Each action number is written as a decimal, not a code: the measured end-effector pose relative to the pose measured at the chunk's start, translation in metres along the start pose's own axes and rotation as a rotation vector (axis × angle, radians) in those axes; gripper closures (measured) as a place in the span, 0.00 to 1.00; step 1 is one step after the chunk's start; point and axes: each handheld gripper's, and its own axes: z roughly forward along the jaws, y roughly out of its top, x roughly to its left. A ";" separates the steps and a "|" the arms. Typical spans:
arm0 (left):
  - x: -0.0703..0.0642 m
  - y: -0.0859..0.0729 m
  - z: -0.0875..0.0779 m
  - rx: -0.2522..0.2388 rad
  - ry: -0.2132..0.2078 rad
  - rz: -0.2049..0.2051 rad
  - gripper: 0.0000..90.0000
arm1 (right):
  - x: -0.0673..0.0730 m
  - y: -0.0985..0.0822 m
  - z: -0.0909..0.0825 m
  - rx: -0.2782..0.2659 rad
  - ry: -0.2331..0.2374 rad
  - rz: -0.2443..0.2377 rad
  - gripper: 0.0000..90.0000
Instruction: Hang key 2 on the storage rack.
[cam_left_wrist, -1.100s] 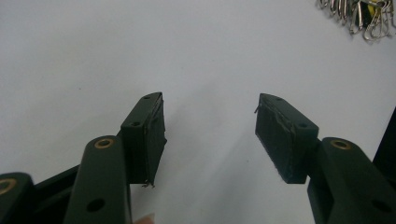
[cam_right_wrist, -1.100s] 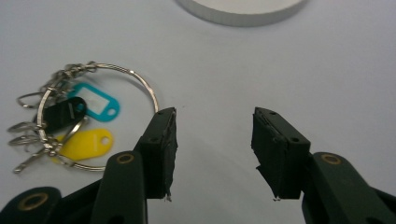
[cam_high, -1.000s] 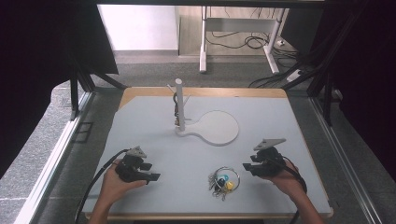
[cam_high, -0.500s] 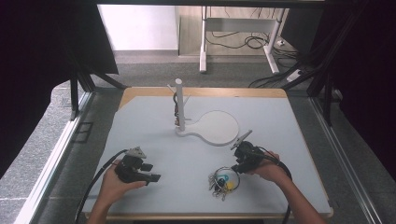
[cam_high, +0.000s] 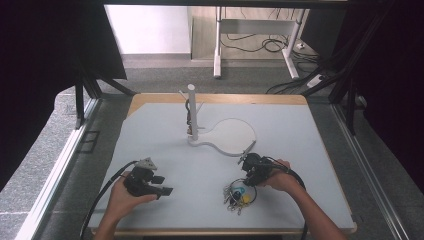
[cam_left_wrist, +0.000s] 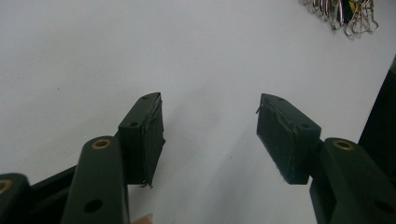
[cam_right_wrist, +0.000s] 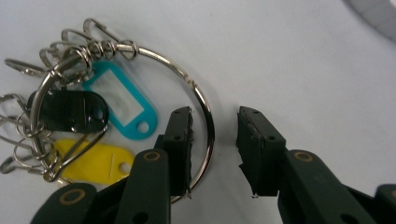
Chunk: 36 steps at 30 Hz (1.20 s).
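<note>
Pale grey tabletop (cam_high: 300, 150) carries a large steel key ring with teal, black and yellow tags (cam_right_wrist: 140, 93) near its front edge. Right tongs (cam_right_wrist: 214, 140) have moved over it and have just been closing, straddling the wire, not yet pinching; left tongs (cam_left_wrist: 210, 135) rest spread, empty.

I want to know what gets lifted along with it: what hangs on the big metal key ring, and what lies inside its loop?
On the big metal key ring hang a teal tag, a black tag, a yellow tag and small wire clips. The right gripper has one jaw inside the loop, hiding the ring's near arc.
</note>
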 end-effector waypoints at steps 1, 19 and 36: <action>0.000 0.000 0.000 0.000 0.000 0.000 0.46 | 0.000 0.000 0.000 0.000 0.000 0.000 0.75; 0.000 -0.001 -0.005 -0.005 0.019 0.001 0.45 | -0.011 0.010 -0.002 0.070 0.069 0.027 0.96; 0.001 -0.002 -0.008 -0.001 0.023 0.008 0.45 | -0.009 0.006 -0.074 0.033 0.082 0.049 0.97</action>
